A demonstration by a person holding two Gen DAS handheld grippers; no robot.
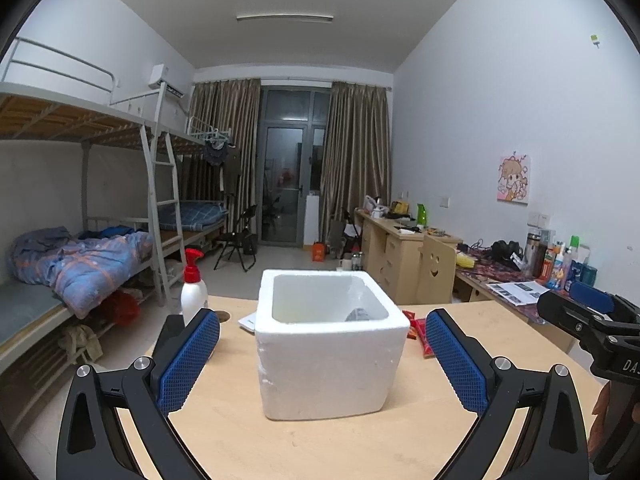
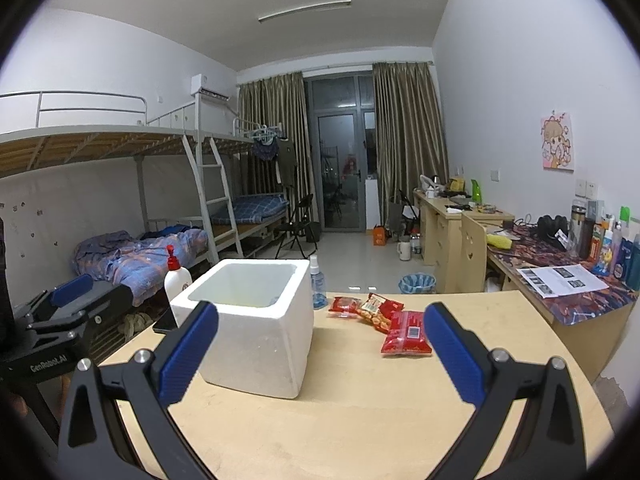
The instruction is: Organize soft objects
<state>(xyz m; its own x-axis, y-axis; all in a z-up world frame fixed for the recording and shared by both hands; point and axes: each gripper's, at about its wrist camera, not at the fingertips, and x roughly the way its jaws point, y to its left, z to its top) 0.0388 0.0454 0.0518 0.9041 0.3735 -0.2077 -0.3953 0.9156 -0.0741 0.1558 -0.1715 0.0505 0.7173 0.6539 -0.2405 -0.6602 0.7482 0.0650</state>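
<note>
Right wrist view shows our right gripper point(image 2: 320, 344) with its blue-padded jaws spread wide and holding nothing above the pale wooden counter point(image 2: 360, 420). Our left gripper point(image 1: 322, 346) is likewise spread and empty, facing the white square foam box point(image 1: 328, 344) just ahead of it. The soft things to sort, three red crinkly snack packets point(image 2: 380, 318), lie loose on the counter to the right of the box, the nearest one point(image 2: 406, 334) just beside our right jaw pad. We judge the best move is to lower the right jaws over that nearest packet, pinch it gently across its width, then lift it over the box rim. A white pump bottle with a red top point(image 2: 176, 278) and a small clear spray bottle point(image 2: 317, 282) stand behind the box, clear of that path.
</note>
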